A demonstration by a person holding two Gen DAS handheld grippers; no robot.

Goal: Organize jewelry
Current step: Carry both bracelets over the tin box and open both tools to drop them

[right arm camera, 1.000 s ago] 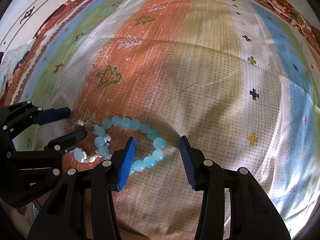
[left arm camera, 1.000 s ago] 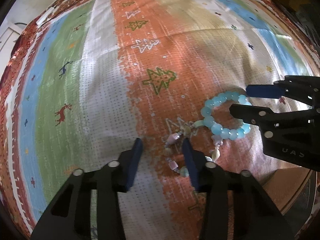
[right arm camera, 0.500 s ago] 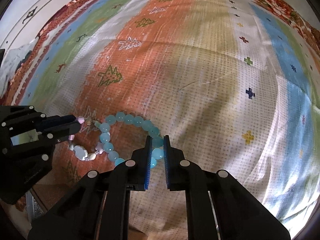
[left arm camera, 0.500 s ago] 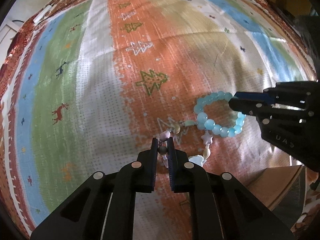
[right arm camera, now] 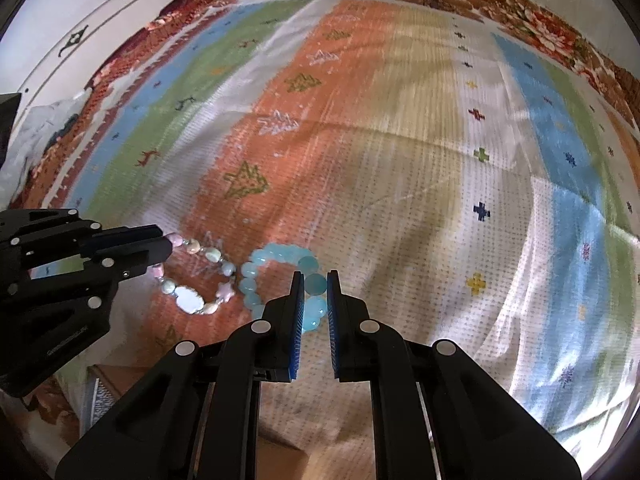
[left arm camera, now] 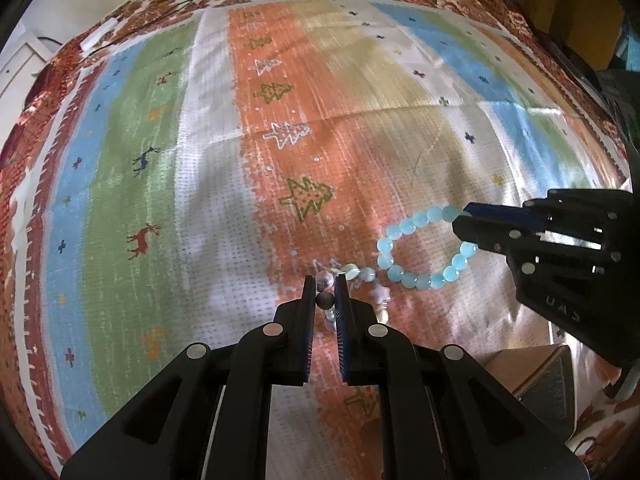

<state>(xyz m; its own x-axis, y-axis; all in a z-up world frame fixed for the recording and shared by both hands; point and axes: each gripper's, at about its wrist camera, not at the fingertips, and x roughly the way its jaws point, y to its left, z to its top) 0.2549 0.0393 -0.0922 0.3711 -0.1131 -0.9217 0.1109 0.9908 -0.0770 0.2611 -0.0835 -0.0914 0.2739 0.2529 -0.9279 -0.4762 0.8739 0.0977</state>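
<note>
My left gripper (left arm camera: 324,282) is shut on a dark bead of the pastel shell bracelet (left arm camera: 352,271), which trails to its right. In the right wrist view this bracelet (right arm camera: 192,300) shows pink, cream and white pieces beside the left gripper (right arm camera: 164,248). My right gripper (right arm camera: 314,280) is shut on the blue bead bracelet (right arm camera: 280,256), a ring of round light-blue beads. In the left wrist view that bracelet (left arm camera: 420,248) hangs from the right gripper (left arm camera: 464,218). The two bracelets nearly touch; whether they are linked is unclear.
A striped cloth (left arm camera: 248,120) with tree and deer motifs and a floral border covers the surface. A brown cardboard box (left arm camera: 536,368) sits at the near edge, also seen in the right wrist view (right arm camera: 112,384). A white cabinet (right arm camera: 80,32) stands far left.
Both grippers went from open to shut, the left on the pastel bracelet and the right on the blue bracelet. Both have since risen slightly with the bracelets.
</note>
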